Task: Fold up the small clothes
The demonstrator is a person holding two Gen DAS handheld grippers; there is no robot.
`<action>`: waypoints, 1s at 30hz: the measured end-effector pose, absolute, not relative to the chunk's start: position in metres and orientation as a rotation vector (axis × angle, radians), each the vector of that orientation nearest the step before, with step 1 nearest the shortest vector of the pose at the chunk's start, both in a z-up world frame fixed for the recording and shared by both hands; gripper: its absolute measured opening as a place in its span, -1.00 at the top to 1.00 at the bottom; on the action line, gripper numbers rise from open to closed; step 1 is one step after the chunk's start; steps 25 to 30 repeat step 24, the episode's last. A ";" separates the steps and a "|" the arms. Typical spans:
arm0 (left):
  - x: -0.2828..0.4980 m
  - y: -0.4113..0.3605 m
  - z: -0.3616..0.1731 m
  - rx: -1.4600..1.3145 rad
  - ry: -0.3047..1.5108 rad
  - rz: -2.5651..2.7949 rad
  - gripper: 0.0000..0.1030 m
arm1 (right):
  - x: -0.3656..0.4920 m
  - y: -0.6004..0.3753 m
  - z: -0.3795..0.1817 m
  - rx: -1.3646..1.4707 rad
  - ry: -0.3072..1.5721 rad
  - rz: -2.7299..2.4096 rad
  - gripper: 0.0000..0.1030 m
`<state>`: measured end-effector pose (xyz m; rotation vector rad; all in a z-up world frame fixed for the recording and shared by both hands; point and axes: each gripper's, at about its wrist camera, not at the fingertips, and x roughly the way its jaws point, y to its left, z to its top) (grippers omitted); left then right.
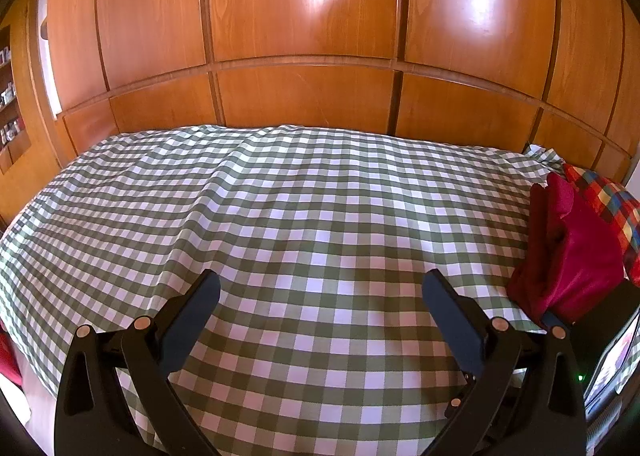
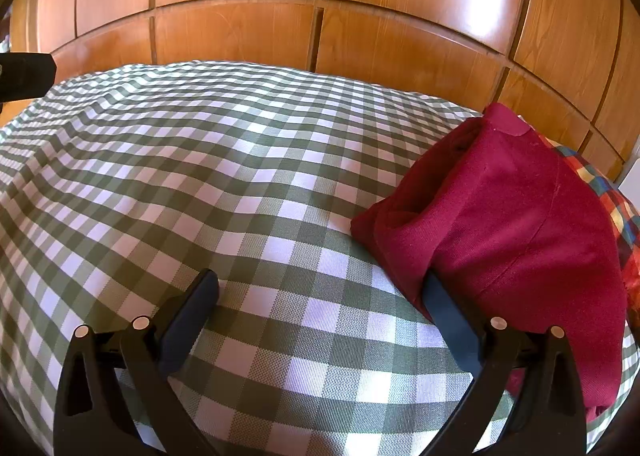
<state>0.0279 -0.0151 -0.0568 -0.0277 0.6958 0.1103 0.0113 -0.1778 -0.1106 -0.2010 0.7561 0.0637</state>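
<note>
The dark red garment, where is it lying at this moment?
The dark red garment lies folded on the right side of the checked cloth, partly over a multicoloured plaid fabric. In the right wrist view it lies against the right finger of the open right tongs.

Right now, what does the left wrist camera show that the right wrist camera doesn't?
Only the left wrist view shows the open left gripper over bare checked cloth, a shelf at the far left, and a small green light at lower right. Only the right wrist view shows the open right gripper up close, one finger tucked under the edge of the red garment. Both show the checked cloth, the wooden wall, the red garment and the multicoloured plaid fabric behind it.
</note>
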 end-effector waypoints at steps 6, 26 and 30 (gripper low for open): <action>0.028 -0.015 -0.056 -0.027 0.695 0.112 -0.95 | 0.011 -0.178 -0.111 -0.202 0.756 0.064 -0.94; 0.023 -0.008 -0.053 -0.040 0.686 0.124 -0.95 | 0.011 -0.177 -0.112 -0.204 0.754 0.061 -0.94; 0.023 -0.008 -0.053 -0.040 0.686 0.124 -0.95 | 0.011 -0.177 -0.112 -0.204 0.754 0.061 -0.94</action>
